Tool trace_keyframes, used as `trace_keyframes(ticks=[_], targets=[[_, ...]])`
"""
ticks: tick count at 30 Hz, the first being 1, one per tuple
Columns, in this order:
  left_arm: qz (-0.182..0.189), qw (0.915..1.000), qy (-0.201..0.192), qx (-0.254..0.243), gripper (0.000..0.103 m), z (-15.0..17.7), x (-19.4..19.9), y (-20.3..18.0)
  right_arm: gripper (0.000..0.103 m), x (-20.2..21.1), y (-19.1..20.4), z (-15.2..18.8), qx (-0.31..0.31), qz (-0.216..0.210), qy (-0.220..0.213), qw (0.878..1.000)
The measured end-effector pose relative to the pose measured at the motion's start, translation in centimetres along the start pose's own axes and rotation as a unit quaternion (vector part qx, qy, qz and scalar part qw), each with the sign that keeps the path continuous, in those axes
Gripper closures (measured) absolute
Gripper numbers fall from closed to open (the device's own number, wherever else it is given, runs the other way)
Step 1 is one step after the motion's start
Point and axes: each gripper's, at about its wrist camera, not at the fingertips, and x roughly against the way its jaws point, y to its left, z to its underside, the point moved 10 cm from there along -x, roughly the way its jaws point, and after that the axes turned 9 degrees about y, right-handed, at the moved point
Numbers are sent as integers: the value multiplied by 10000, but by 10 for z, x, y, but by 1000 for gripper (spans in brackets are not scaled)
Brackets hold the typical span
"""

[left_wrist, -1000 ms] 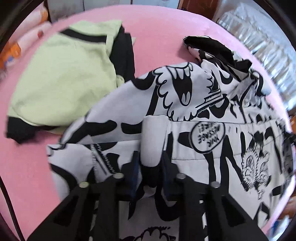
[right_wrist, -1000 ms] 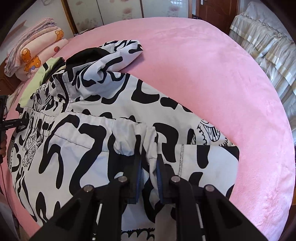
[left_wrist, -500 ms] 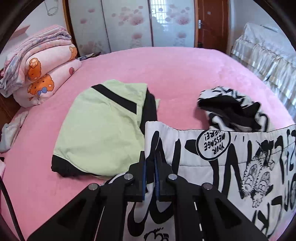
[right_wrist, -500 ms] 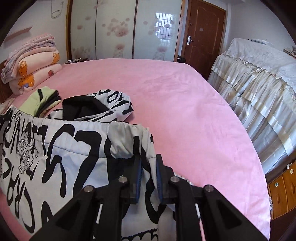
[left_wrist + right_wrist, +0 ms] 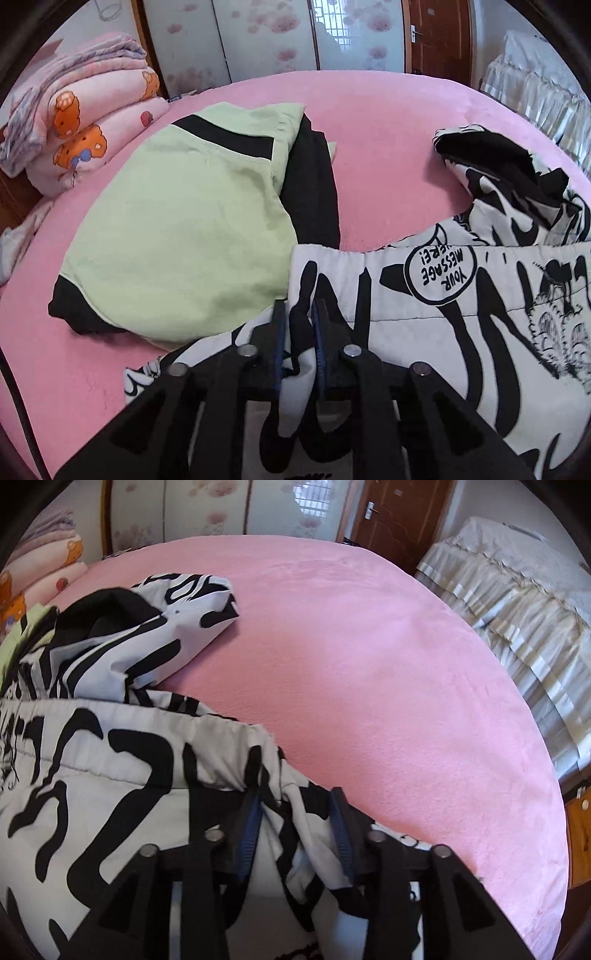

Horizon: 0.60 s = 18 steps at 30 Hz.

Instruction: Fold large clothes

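I see a round pink bed (image 5: 369, 657) filling most of the room. Beyond the bed stand sliding doors (image 5: 266, 37) with pink flowers, a brown wooden door (image 5: 399, 513) beside them. Right of the bed sits furniture under a pale frilled cover (image 5: 517, 590). Daylight falls across the bed.

Matt printed cloth jacket (image 5: 461, 295) lies on a fuzzy pink plush bedcover (image 5: 369, 664).
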Motion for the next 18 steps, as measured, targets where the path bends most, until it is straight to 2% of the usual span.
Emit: trace_keyframes(ticks=[1,3,5,7,8,10,13,14,16,18], targets=[[0,10000,81,58,82,2,6,1,62,5,-1,0,-53,24,64,10000],[42,9996,172,214,67,4,25,6,62,28,0,0,-142,30,-26,9999],[206,9992,-41,350,59,5,55,8,61,61,11,0,-219,-113,-335,9991],[387,9979,-255,458,56,9,86,-4,59,92,28,4,-336,-268,-589,9973],[515,9970,-321,480,56,12,98,-14,58,105,41,9,-394,-413,-656,9962],[882,9943,-372,468,57,22,116,-44,58,121,82,18,-342,-992,-726,9918],[1177,9918,-269,409,57,47,120,-90,58,125,160,46,71,-1702,-486,9842],[1157,9925,-231,332,57,58,117,-104,59,121,183,57,257,-1819,-367,9823],[919,9956,-49,175,57,80,103,-121,59,105,209,78,504,-1695,-206,9840],[553,9983,181,40,57,101,82,-118,61,87,207,95,631,-1453,-149,9873]])
